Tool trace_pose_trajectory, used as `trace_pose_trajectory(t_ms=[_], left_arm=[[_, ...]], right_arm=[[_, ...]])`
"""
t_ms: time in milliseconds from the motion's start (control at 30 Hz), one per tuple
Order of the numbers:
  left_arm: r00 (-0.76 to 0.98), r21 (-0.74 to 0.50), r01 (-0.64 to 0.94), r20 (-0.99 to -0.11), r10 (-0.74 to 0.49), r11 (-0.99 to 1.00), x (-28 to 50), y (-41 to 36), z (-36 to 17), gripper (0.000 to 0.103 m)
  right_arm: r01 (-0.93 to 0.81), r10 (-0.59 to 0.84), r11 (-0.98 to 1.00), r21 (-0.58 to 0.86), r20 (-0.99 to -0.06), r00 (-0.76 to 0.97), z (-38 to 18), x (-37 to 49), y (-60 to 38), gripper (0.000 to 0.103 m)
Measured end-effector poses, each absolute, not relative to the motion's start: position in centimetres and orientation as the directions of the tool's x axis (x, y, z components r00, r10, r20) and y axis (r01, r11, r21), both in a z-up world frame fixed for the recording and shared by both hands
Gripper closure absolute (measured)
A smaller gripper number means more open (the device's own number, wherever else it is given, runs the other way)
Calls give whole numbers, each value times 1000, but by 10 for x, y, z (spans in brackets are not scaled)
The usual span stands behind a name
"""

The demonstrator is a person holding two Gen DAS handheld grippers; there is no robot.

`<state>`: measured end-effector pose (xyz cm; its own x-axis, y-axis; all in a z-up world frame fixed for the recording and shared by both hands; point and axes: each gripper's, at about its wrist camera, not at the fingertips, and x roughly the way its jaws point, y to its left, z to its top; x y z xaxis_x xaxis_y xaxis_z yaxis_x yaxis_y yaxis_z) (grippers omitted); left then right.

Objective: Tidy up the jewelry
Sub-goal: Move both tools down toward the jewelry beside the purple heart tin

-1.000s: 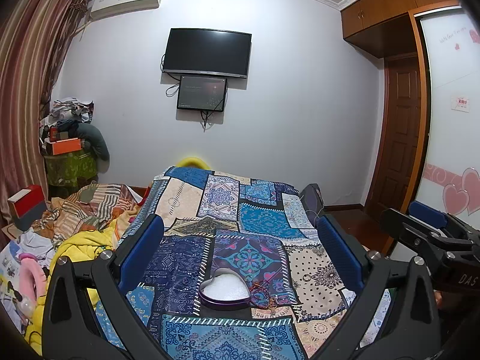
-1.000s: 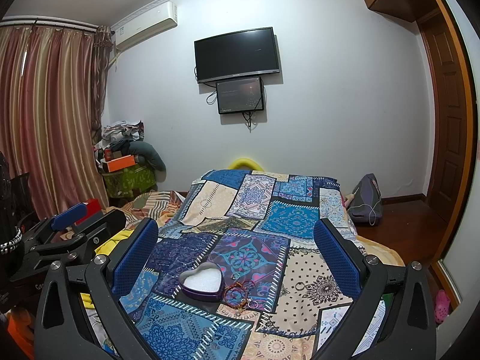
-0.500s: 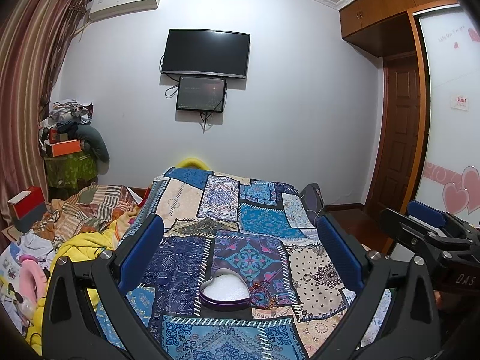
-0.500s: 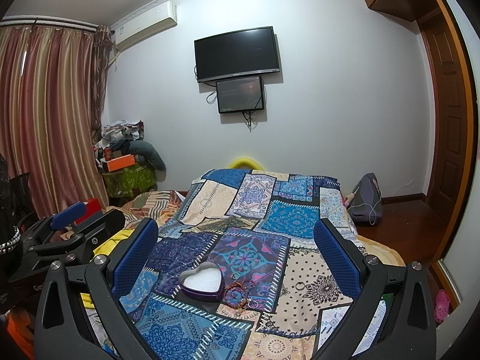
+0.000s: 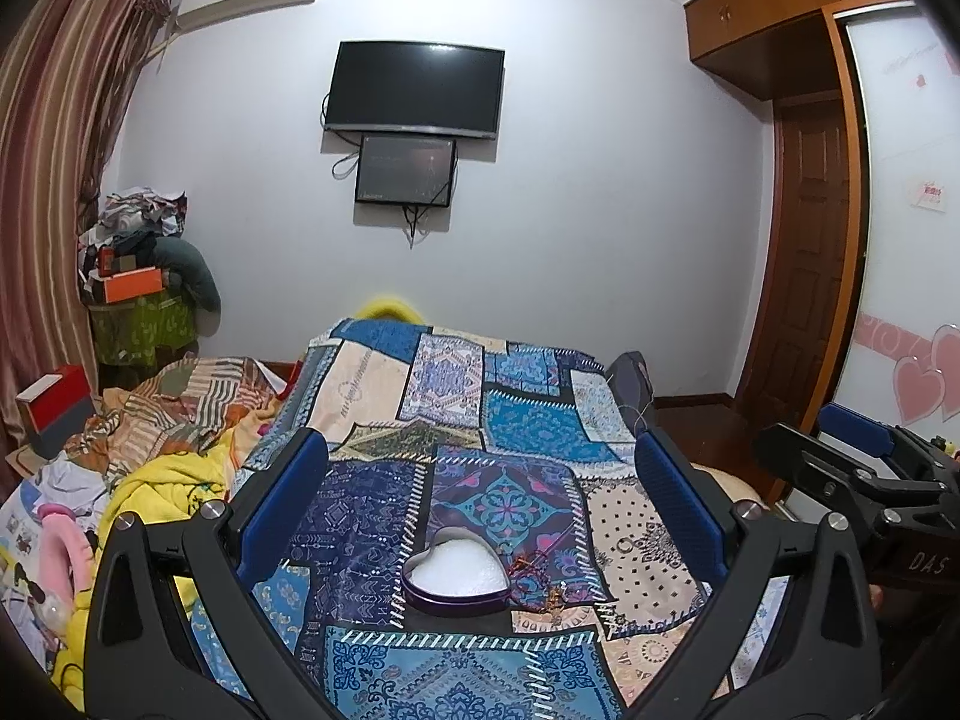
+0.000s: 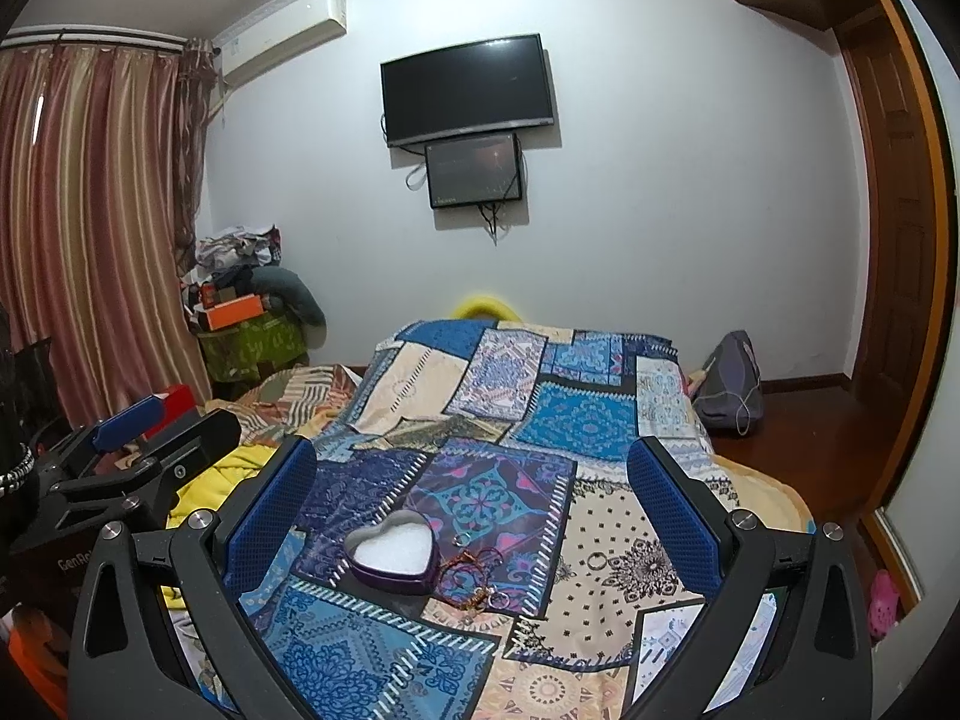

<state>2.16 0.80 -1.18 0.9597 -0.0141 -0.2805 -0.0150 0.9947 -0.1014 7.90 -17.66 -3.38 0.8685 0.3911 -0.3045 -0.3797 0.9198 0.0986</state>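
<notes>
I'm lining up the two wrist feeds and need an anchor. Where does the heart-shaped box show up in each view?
Left wrist view: the heart-shaped box lies on the patchwork bedspread, low and near centre, between the open jaws.
Right wrist view: the heart-shaped box sits low and left of centre, nearer the left jaw.
Shared landmark: the tangled bracelets lie just right of the box in both.

Right gripper (image 6: 471, 510) jaws wide apart, empty; heart tin (image 6: 393, 558) lower centre, bracelets (image 6: 474, 579) touching its right side.
</notes>
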Motion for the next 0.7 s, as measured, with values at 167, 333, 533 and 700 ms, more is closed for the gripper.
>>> trace_pose_trajectory(t_ms=[167, 333, 533, 700], left_arm=[[940, -106, -22, -341, -15, 994, 42, 12, -30, 0], [903, -112, -34, -430, -18, 993, 69, 17, -61, 0], [818, -143, -30, -573, -58, 989, 104, 21, -108, 0], [735, -143, 4, -670, -100, 990, 123, 11, -145, 11]], right_arm=[[-352, 363, 931, 99, -364, 857, -52, 100, -180, 0], [-321, 328, 943, 93, -439, 836, -79, 122, -187, 0], [-289, 293, 952, 97, -548, 783, -115, 148, -197, 0], [-290, 290, 951, 104, -619, 730, -143, 165, -199, 1]])
